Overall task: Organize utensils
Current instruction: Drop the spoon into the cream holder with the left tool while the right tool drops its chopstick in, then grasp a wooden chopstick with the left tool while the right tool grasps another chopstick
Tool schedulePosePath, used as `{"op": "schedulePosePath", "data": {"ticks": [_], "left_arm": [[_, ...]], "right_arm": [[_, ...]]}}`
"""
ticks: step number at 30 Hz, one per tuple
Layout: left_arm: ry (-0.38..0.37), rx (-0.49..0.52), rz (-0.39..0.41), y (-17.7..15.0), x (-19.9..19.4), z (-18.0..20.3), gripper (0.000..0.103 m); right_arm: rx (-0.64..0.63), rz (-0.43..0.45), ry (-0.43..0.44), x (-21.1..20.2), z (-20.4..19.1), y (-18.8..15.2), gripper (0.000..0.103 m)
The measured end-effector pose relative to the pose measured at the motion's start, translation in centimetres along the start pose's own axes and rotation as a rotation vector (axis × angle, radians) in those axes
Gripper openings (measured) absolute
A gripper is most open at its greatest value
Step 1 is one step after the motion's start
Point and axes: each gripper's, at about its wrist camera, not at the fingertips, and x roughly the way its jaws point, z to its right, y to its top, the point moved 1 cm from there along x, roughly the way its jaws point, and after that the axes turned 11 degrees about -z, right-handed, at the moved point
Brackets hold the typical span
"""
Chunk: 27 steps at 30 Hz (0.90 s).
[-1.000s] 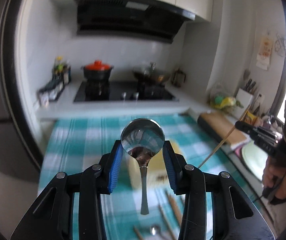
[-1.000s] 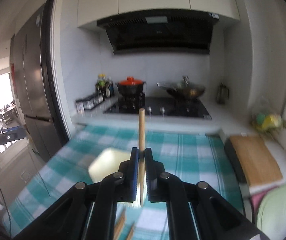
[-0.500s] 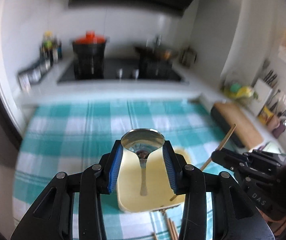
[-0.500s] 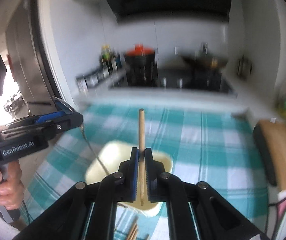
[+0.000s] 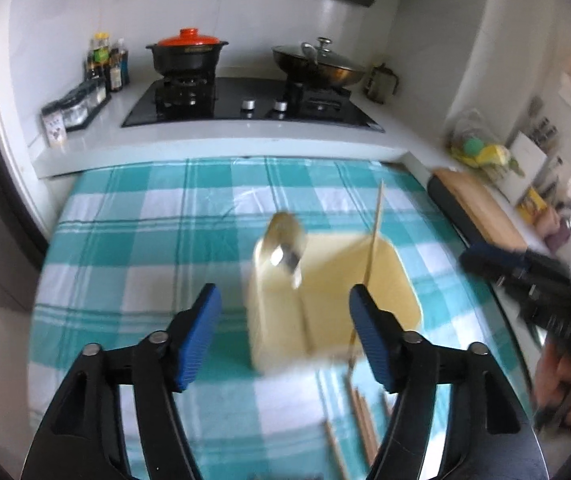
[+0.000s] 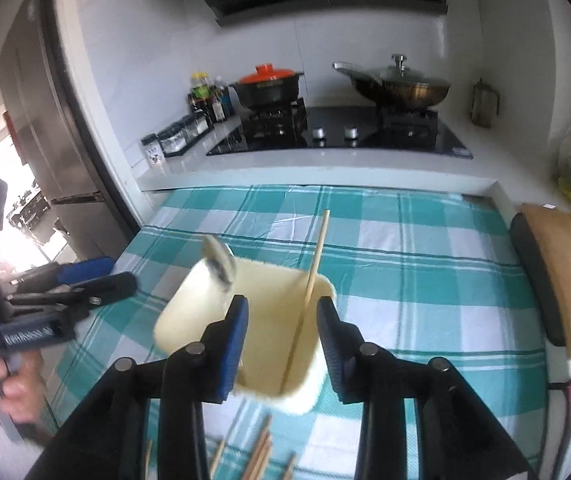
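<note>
Looking along both grippers, I see a checked teal-and-white tablecloth point(image 5: 145, 216) spread before a white counter with a black hob point(image 6: 345, 132). On the hob stand a black pot with a red lid point(image 5: 187, 50) and a lidded wok point(image 6: 399, 84); bottles point(image 5: 107, 60) crowd its left end. A wooden board point(image 6: 565, 276) lies at the right edge of the cloth.

Centre: the cream utensil box point(image 5: 397, 276) stands on the cloth, directly ahead of both grippers. A metal spoon point(image 5: 285, 248), blurred, shows at its left side, bowl above the rim. A wooden chopstick point(image 6: 313, 276) leans upright in its right part, tip above the rim. More chopsticks point(image 6: 261, 456) lie loose on the cloth nearer than the box.

Left gripper point(image 5: 281, 324): its jaws have just been opening and stand wide apart with nothing pressed between them; the spoon lies beyond them, clear of both blue pads. Right gripper point(image 6: 281, 340): its jaws have just been opening too, less widely; the chopstick appears in the gap without touching either pad.

Left wrist view only: the right gripper's blurred body at the right edge, a hand point(image 5: 565, 384) beneath it, and a divider inside the box. Right wrist view only: the left gripper at the left edge, gripped by a hand point(image 6: 1, 384), and a steel fridge point(image 6: 45, 128) beyond.

Both grippers tilt downward toward the box.
</note>
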Motion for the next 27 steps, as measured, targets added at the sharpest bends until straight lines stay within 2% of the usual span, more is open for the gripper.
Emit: {"op": "schedulePosePath", "data": {"ticks": [3, 8, 12, 15, 18, 21, 24, 27], "left_arm": [[0.026, 0.052, -0.049, -4.8, -2.1, -0.3, 0.078], [0.089, 0.092, -0.160, -15.0, -2.7, -1.1, 0.079], [0.134, 0.028, -0.190, -23.3, -2.4, -1.9, 0.079], [0.125, -0.065, -0.192, -28.0, -1.7, -1.8, 0.079], [0.123, -0.120, -0.175, -30.0, -1.2, -0.9, 0.079], [0.131, -0.131, -0.151, -30.8, -1.0, 0.2, 0.081], [0.137, -0.096, -0.153, -30.8, -0.6, 1.3, 0.082], [0.167, -0.084, -0.142, -30.3, -0.5, 1.9, 0.082]], "right_arm": [[-0.050, -0.015, -0.017, -3.8, -0.2, -4.0, 0.045], [-0.137, -0.051, -0.129, -8.0, 0.5, -12.6, 0.046], [-0.157, -0.038, -0.245, -9.8, 0.6, -20.4, 0.047], [-0.088, -0.029, -0.272, -9.4, 0.6, -25.8, 0.051], [0.016, -0.028, -0.253, -8.0, -0.1, -30.5, 0.051], [0.057, -0.040, -0.234, -6.8, -1.4, -33.5, 0.051], [0.039, -0.068, -0.206, -6.0, -2.7, -34.2, 0.051], [0.015, -0.030, -0.222, -7.0, -3.2, -33.6, 0.051]]}}
